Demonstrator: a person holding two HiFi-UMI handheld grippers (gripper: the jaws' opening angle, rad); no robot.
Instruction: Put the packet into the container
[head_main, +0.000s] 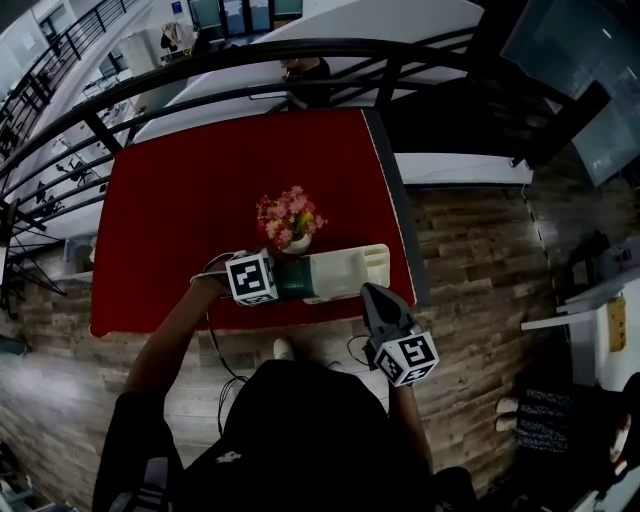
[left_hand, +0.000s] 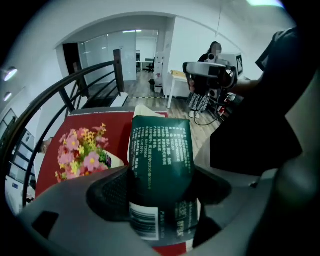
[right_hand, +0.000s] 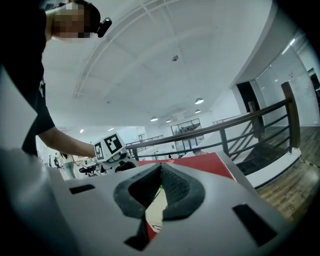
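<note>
A dark green packet (left_hand: 160, 160) with white print and a barcode stands between the pads of my left gripper (left_hand: 160, 192), which is shut on it. In the head view the left gripper (head_main: 283, 280) holds that packet (head_main: 297, 279) at the left end of a cream container (head_main: 352, 270) lying near the front edge of the red table (head_main: 190, 200). My right gripper (head_main: 378, 296) hangs just off the table's front edge, to the right of the container. Its jaws (right_hand: 161, 167) are shut with nothing between them.
A small pot of pink and yellow flowers (head_main: 288, 218) stands just behind the container, and the flowers (left_hand: 82, 150) show left of the packet. A black railing (head_main: 300, 50) curves past the far side of the table. Wooden floor (head_main: 470, 260) lies to the right.
</note>
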